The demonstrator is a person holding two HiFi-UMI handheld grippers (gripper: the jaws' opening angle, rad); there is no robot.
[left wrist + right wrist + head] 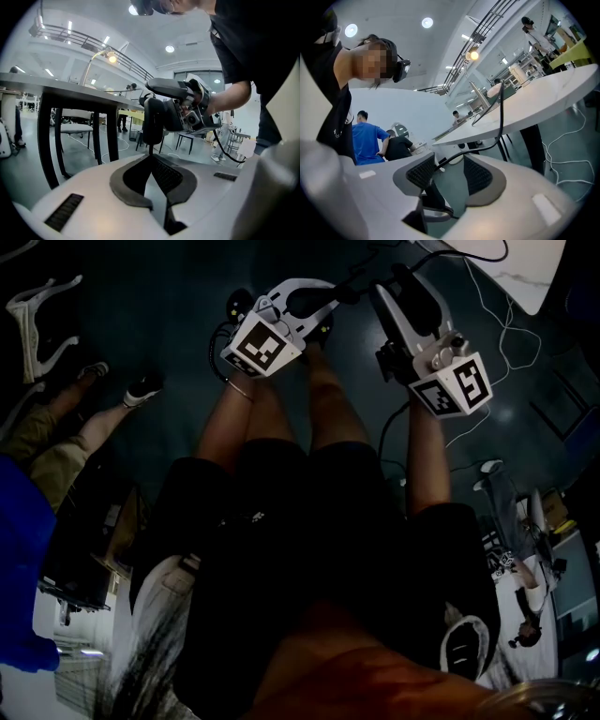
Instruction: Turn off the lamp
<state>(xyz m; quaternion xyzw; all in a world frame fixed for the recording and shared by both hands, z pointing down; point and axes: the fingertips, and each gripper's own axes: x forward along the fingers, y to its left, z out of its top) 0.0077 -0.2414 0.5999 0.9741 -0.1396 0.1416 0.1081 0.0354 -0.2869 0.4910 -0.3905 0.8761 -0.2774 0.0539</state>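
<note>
Right gripper view showed the bench (pixel 543 101) higher than your grippers, with the lamp (pixel 474 55) on it lit and well apart from both. Right gripper (pixel 449 173): jaws spread, empty. Left gripper (pixel 151 157): jaws pressed together, empty. Judged step: the reach had not begun. Next you needed to lift a gripper to the lamp's switch, which was not visible.

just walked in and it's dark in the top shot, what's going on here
A person holds two grippers beside a white table. The desk lamp on it is lit, not yet switched off. The right gripper is open, a black cable from the table edge hanging at its jaws, unclamped. The left gripper is shut and empty.
</note>
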